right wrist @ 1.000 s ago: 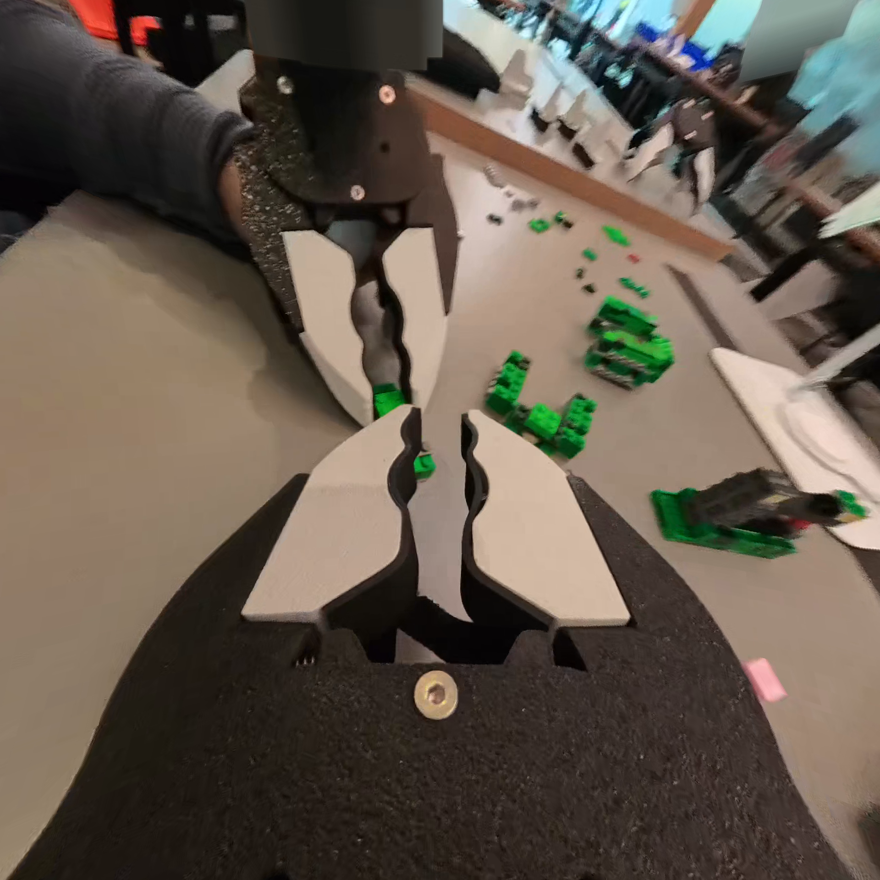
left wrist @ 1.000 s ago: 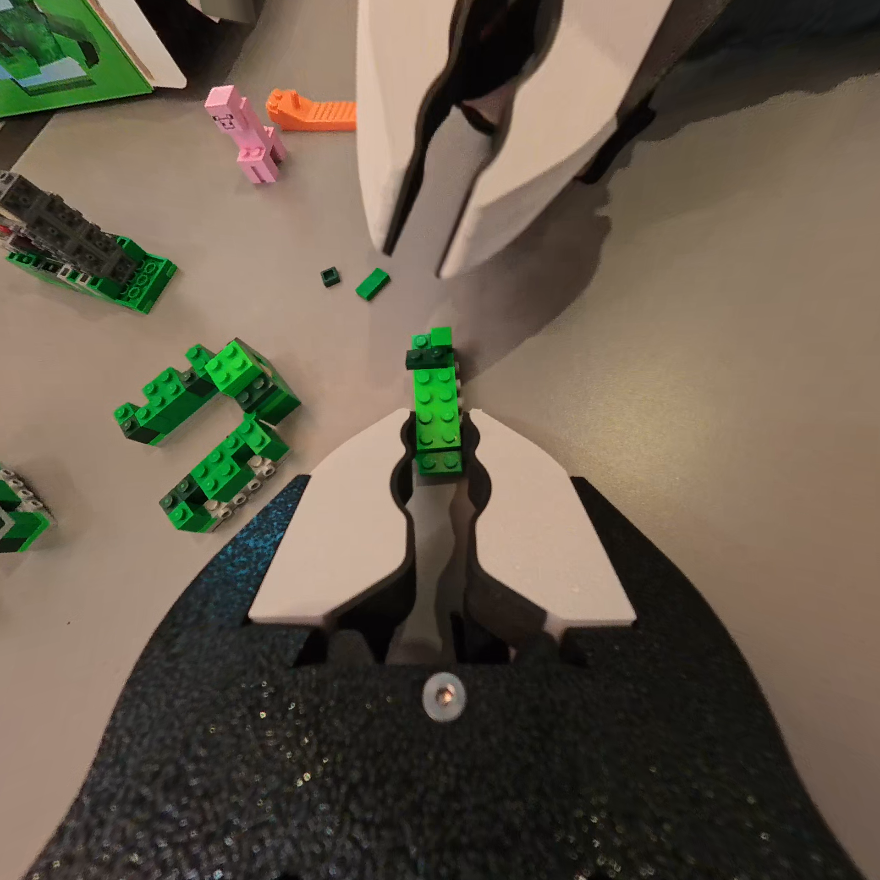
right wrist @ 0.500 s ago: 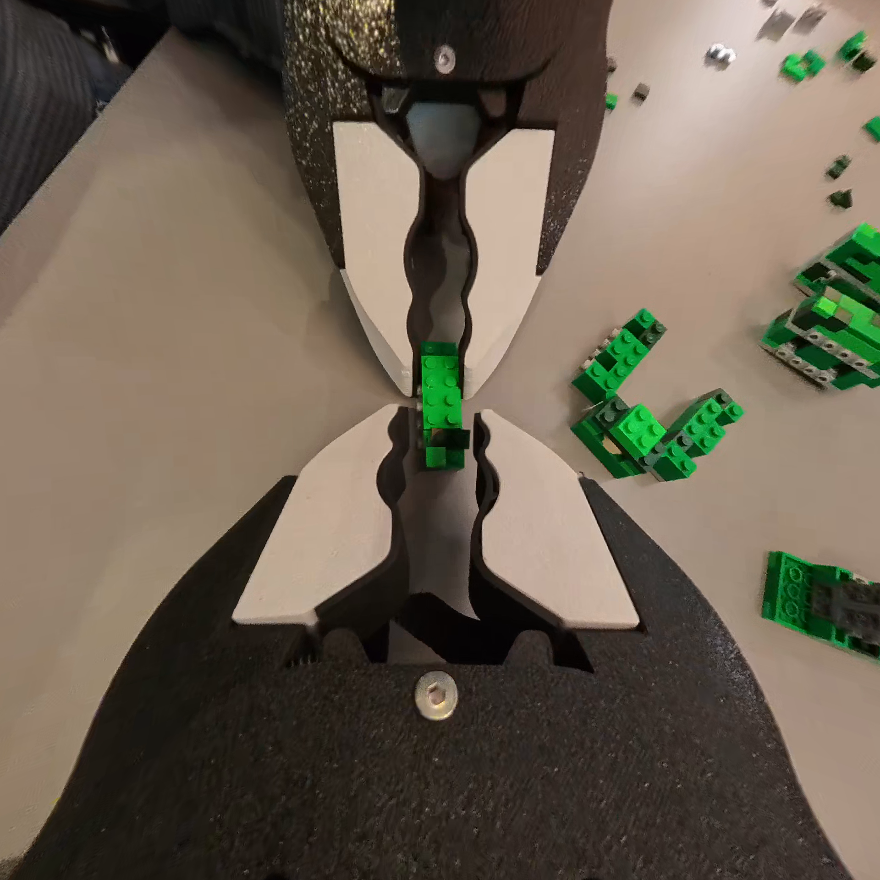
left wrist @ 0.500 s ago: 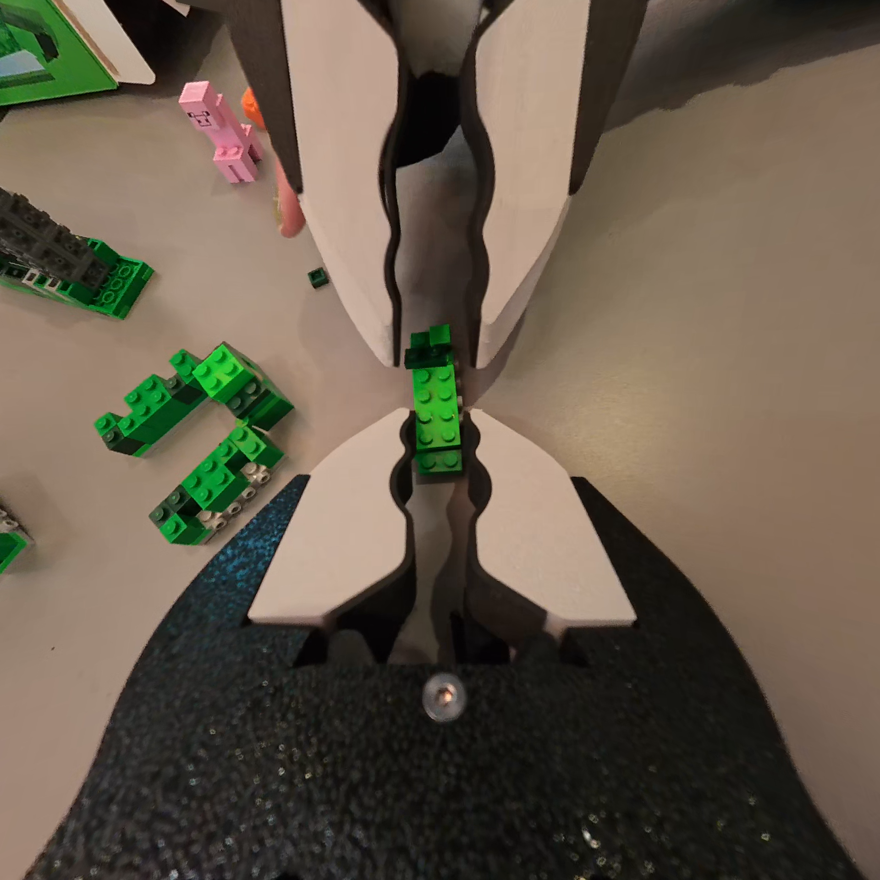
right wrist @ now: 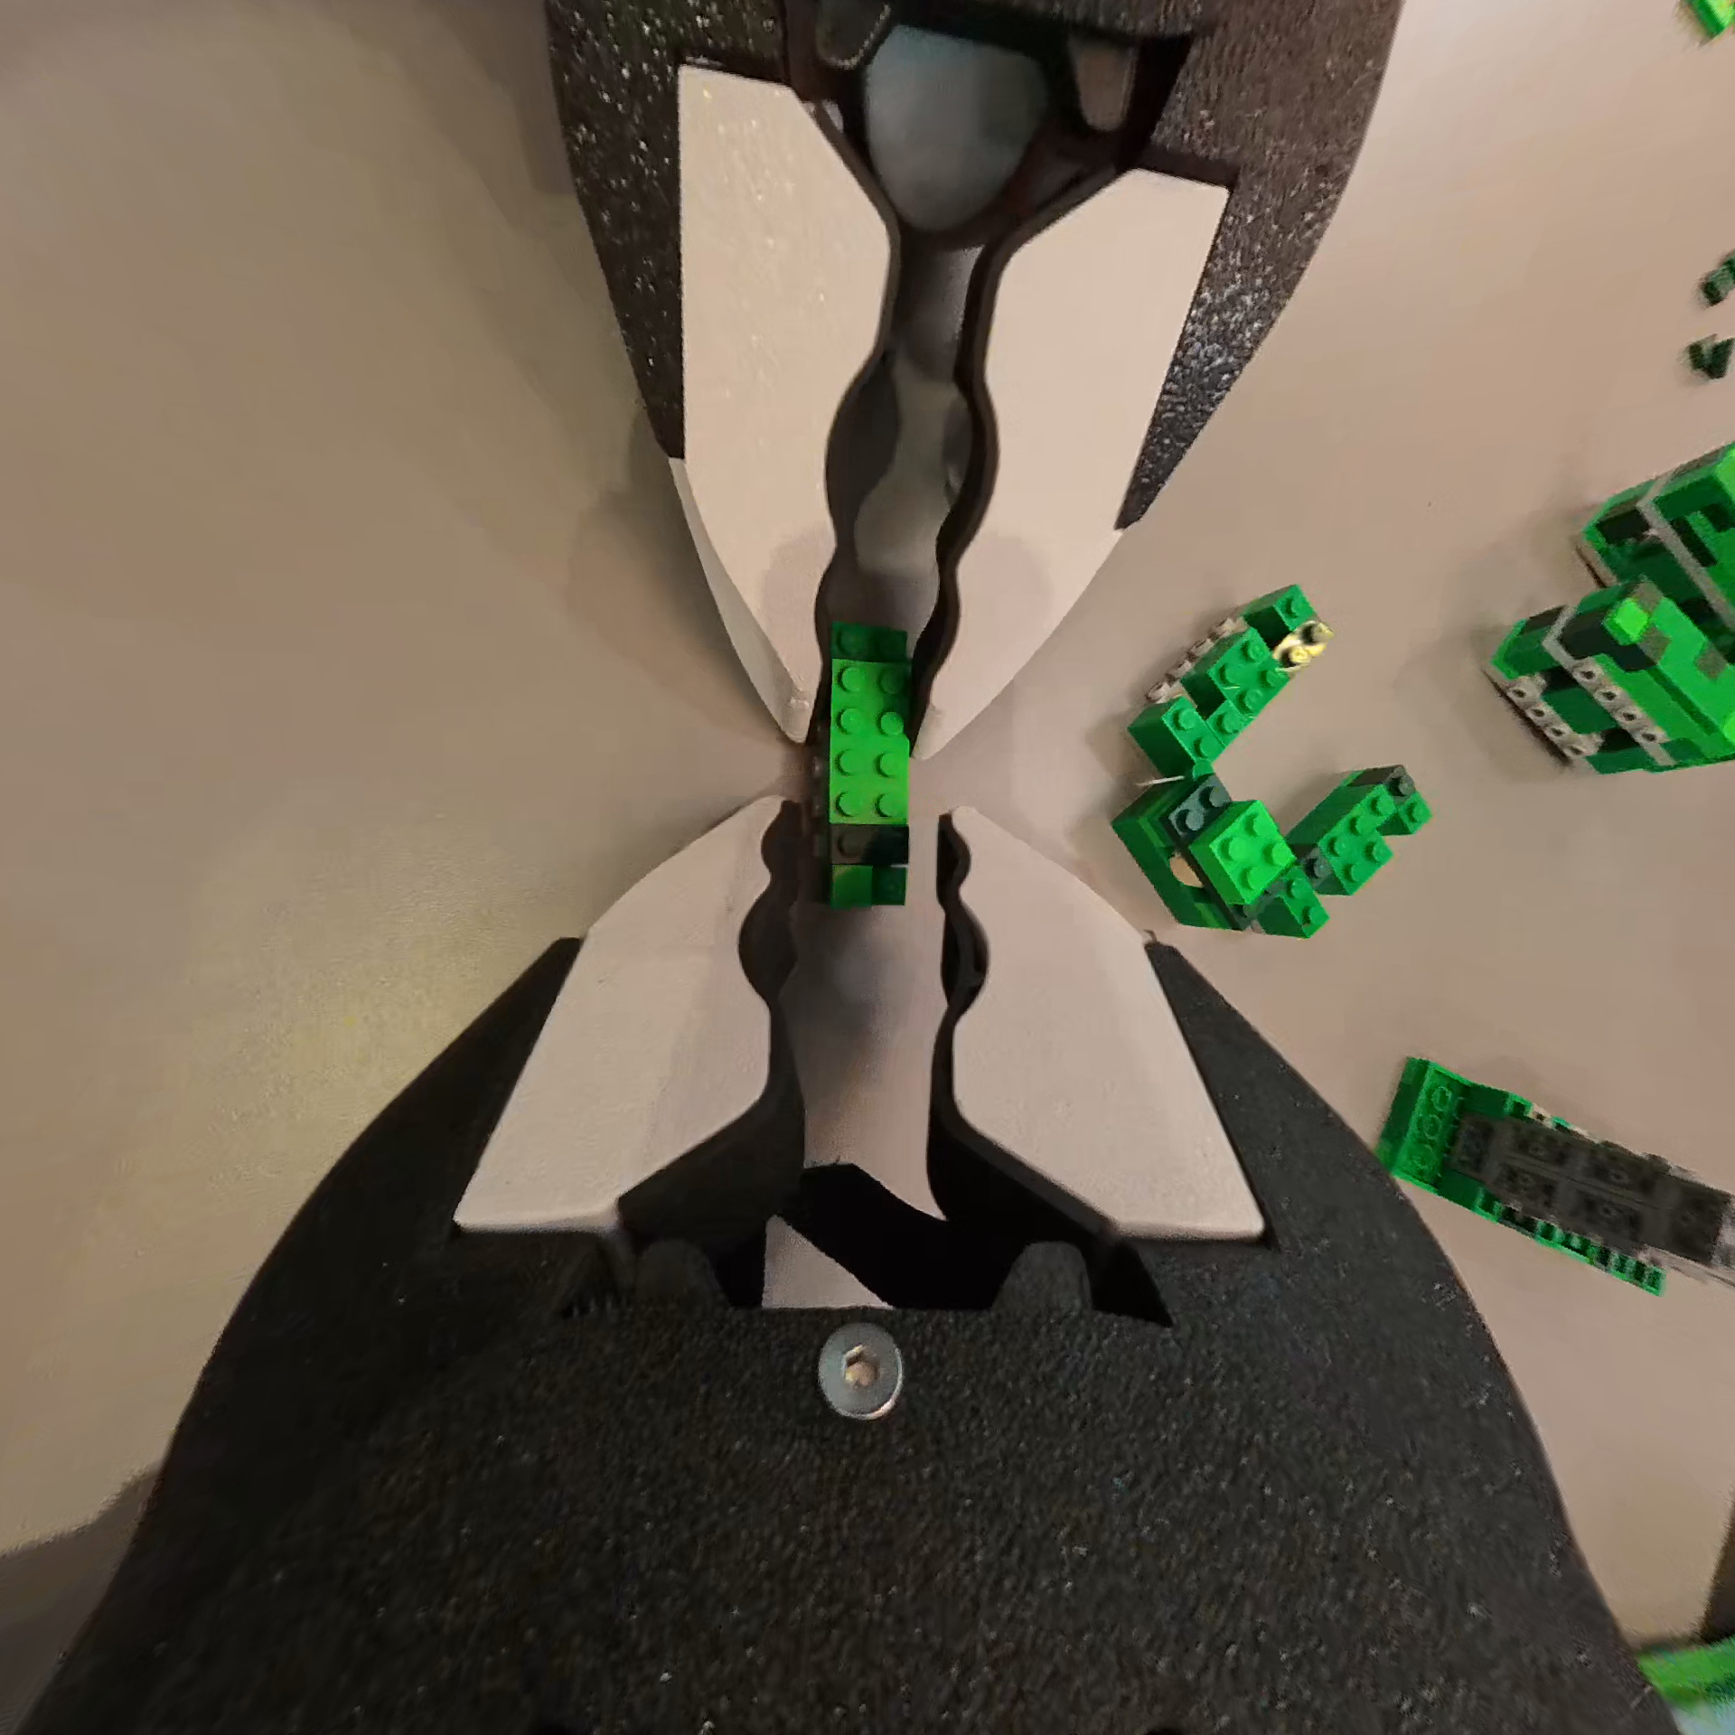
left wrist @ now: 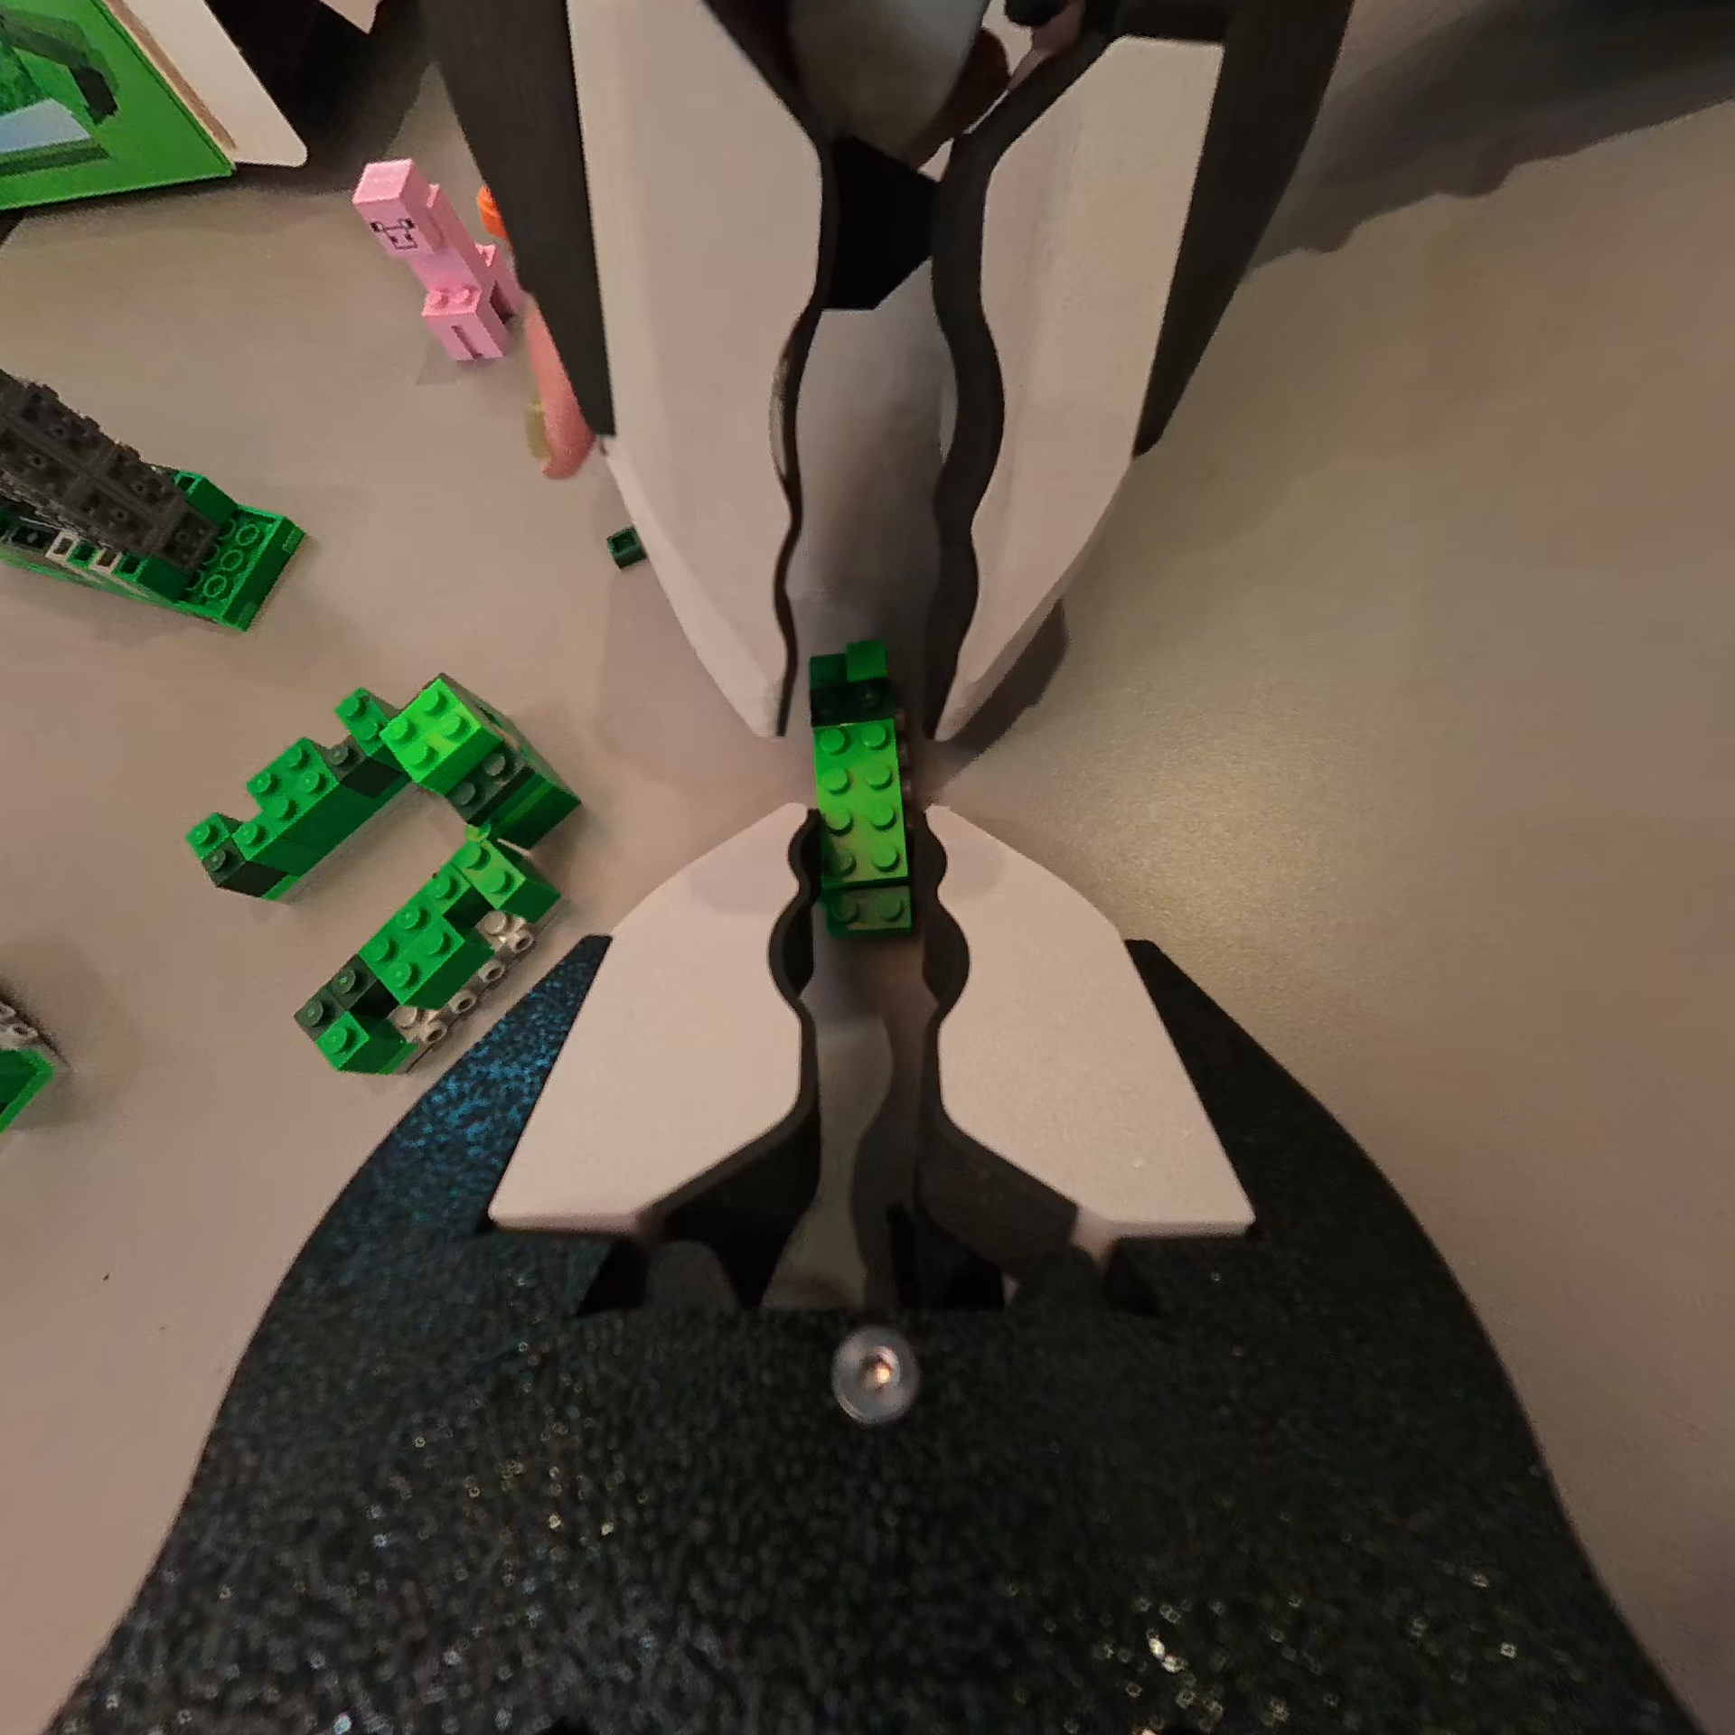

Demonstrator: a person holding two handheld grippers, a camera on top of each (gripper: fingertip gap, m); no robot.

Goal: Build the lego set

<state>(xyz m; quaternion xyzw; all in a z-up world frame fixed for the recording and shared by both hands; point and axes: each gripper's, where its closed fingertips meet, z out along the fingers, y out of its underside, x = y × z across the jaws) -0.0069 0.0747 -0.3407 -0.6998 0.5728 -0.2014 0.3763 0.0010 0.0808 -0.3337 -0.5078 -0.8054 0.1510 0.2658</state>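
A short strip of green lego (left wrist: pixel 864 798), bright green in the middle with darker green pieces at both ends, is held just above the grey table. My left gripper (left wrist: pixel 864 826) is shut on its near end. My right gripper (left wrist: pixel 856 732) comes in from the opposite side, tip to tip with the left. In the right wrist view the right gripper (right wrist: pixel 864 812) is open, its fingers on either side of the strip's (right wrist: pixel 868 742) dark end with a small gap on the right side. The left gripper (right wrist: pixel 864 746) grips the far end there.
Two green part-builds (left wrist: pixel 376 807) (left wrist: pixel 432 948) lie left of the left gripper. A grey-and-green build (left wrist: pixel 141 526), a pink pig figure (left wrist: pixel 441 263), a small dark green piece (left wrist: pixel 624 547) and a green box (left wrist: pixel 94 122) lie farther left. The builds also show at the right of the right wrist view (right wrist: pixel 1249 779). Only a small space, under 4 cm, lies between the two pairs of fingers. Between my right fingertips and the pink pig figure (left wrist: pixel 441 263) there is roughly 15 cm.
The right gripper swung in from the far side, lined up with the left gripper and slid its open fingers around the strip's far end. The left gripper kept hold of the strip.
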